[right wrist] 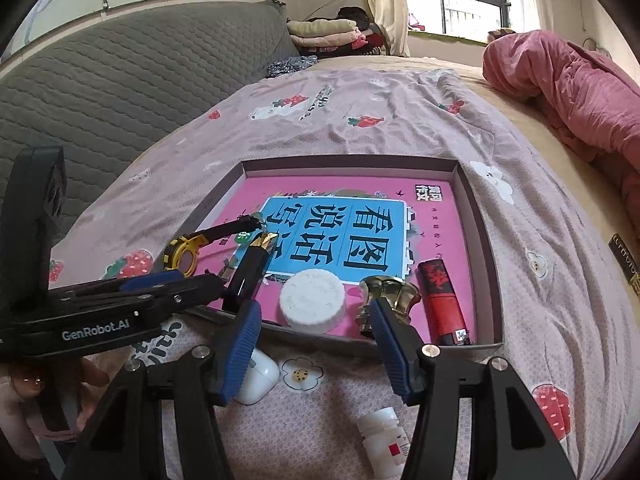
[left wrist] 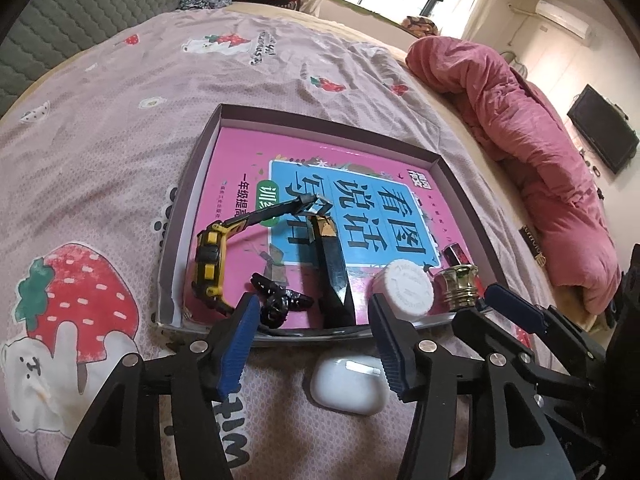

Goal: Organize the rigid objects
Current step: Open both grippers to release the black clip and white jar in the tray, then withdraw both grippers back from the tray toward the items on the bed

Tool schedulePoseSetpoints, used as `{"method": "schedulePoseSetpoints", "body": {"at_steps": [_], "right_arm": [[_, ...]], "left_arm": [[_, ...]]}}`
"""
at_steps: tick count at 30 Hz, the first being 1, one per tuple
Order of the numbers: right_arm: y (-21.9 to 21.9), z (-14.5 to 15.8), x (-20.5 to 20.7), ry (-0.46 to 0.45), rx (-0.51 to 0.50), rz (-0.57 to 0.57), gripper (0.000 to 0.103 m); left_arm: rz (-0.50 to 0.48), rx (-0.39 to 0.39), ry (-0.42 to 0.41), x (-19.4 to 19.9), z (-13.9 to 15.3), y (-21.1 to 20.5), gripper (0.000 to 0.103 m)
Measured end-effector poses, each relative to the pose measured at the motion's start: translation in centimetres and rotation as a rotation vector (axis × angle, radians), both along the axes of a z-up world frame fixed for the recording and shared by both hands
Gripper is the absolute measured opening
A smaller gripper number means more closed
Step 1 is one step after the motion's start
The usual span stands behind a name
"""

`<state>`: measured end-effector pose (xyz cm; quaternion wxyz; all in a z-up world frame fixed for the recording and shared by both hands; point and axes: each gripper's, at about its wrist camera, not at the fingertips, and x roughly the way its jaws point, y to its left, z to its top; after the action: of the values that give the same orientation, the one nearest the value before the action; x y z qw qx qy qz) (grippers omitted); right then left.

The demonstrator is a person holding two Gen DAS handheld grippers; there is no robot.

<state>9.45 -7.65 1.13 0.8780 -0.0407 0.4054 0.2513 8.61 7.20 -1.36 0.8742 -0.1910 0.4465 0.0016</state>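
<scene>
Mid-sort: the tray (left wrist: 192, 208) on the bed (left wrist: 120, 128) already holds a watch (left wrist: 209, 260), black bar (left wrist: 334, 276), cap (left wrist: 404, 289), brass knob (left wrist: 458, 286) and lighter (right wrist: 442, 300).

Left hand-held gripper (left wrist: 314, 346) is spread, nothing pinched; right hand-held gripper (right wrist: 316, 354) is spread and empty too.

Prob. next: the earbud case (left wrist: 347, 385), on the sheet just outside the tray's near wall, lying flat, long axis across the left view. Needs a descent w/ pads straddling it. A pill bottle (right wrist: 386, 438) also waits, on its side, cap end pointing toward the tray.
</scene>
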Motion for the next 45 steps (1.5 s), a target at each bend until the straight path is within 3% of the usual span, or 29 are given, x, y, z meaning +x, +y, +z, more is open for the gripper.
{"method": "schedulePoseSetpoints", "body": {"at_steps": [19,34,45], "right_arm": [[-1.5,1.6,-0.8,-0.049,0.014,-0.020,0.061],[-3.9,2.2,-2.1,-0.075,-0.004,-0.035,0.061],[-4.8,0.9,-4.3,-0.044,-0.064,-0.008,0.061]], "left_arm": [[0.000,0.034,-0.043,-1.7,2.2,-0.8,0.070],[0.009,0.051,-0.041,-3.2,3.1,-0.7,0.071],[-0.058,0.089,-0.026,-4.2,3.0,-2.6,0.071]]}}
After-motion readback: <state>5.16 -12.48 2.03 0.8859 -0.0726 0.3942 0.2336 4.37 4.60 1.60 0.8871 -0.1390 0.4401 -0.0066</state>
